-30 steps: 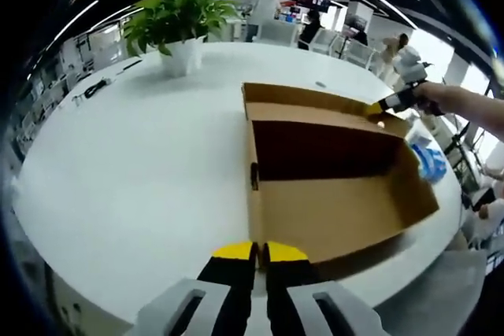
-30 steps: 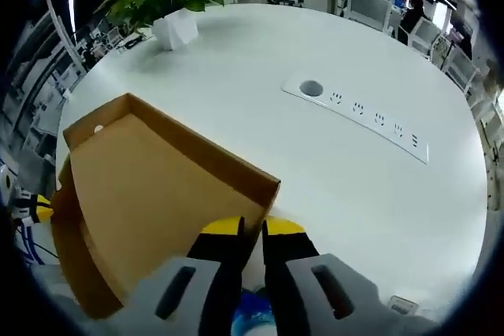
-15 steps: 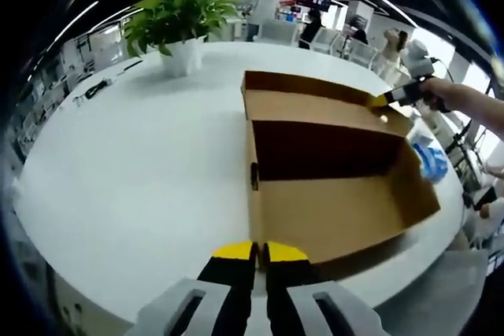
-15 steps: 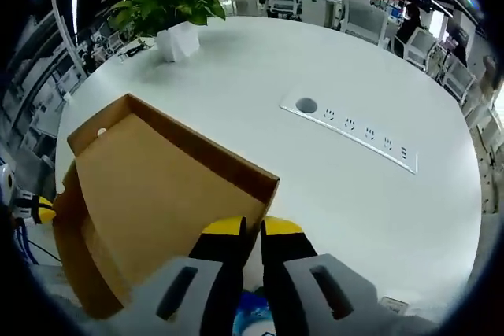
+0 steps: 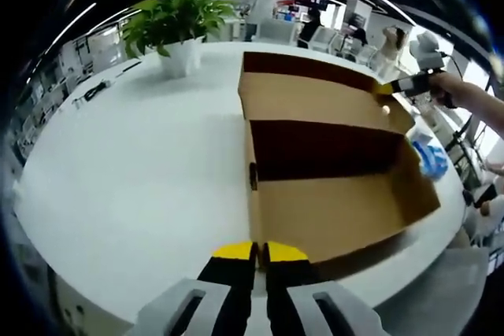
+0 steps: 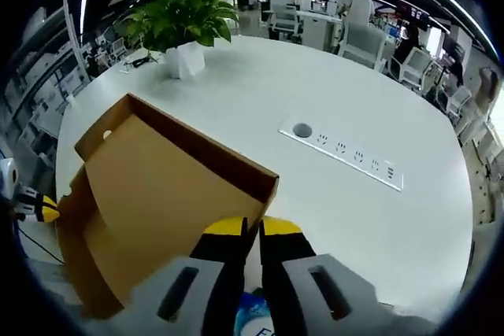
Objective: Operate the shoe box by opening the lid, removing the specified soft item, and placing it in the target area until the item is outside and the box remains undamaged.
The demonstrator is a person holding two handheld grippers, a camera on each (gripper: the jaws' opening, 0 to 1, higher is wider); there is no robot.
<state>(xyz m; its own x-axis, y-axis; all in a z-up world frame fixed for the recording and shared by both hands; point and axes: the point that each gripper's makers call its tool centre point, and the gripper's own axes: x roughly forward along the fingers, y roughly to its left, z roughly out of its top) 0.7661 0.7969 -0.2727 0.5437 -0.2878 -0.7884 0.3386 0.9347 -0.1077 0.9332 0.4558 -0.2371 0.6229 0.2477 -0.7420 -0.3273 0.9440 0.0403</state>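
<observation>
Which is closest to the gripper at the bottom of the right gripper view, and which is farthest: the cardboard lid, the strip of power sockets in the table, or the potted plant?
Measured from the right gripper:
1. Cardboard lid, clamped between its jaws at the corner.
2. Power sockets, mid-table, up and to the right.
3. Potted plant, at the table's far edge, upper left.

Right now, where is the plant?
In the left gripper view, the potted plant stands on the white table, upper left, beyond the open shoe box.

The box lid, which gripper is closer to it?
Right. The right gripper pinches the lid at its edge; the left gripper grips the box's near wall.
</observation>
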